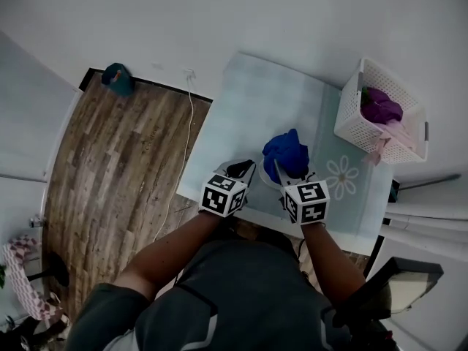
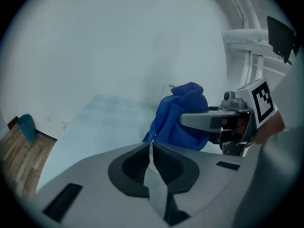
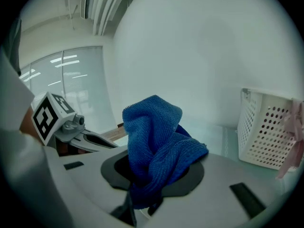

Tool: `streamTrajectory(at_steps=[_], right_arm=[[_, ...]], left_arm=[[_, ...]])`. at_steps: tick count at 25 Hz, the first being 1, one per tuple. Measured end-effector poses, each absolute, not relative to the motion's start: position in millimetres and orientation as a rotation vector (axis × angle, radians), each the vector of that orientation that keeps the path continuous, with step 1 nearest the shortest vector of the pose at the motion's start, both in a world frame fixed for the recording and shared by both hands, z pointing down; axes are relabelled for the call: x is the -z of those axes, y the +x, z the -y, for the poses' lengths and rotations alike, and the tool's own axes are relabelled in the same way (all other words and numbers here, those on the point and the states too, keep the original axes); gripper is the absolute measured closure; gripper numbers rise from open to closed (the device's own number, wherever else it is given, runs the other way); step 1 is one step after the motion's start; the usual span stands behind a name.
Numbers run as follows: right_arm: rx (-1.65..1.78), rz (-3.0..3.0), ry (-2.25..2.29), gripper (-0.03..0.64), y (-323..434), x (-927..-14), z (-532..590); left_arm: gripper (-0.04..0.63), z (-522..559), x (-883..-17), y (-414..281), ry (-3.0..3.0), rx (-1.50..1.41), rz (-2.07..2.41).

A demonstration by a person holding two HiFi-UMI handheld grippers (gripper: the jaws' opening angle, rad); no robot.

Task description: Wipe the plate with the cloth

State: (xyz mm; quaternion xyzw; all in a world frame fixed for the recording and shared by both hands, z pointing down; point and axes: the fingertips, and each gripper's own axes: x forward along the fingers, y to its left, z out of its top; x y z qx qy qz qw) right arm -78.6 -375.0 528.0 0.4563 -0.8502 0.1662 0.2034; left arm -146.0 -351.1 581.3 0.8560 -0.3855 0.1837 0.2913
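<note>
head view: forearms [image 1: 174, 246] parallel; right gripper [image 1: 277, 171] pinches cloth [image 1: 287, 152], left gripper [image 1: 240, 170] pressed together.

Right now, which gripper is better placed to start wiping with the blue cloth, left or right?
Right. The right gripper is shut on the blue cloth, bunched above its jaws. The left gripper is shut on nothing, so it would first need to take the cloth.

Blue cloth [image 1: 287, 152], white perforated basket [image 1: 349, 117], pale tablecloth [image 1: 256, 108] with white flower [image 1: 341, 175], brown wood-grain floor [image 1: 117, 159].
</note>
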Motion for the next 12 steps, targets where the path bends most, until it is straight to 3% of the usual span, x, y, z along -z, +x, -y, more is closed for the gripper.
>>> streamTrajectory(at_steps=[10,12], right_arm=[[-0.459,2.282,1.104,0.499,-97,-608,388],[-0.453,2.274,1.089,0.499,-96,-617,389]], left_arm=[[0.583,354,-643,-126,2.185,-0.708,0.974],[0.557,352,-649,-119,2.175,-0.727,0.948]])
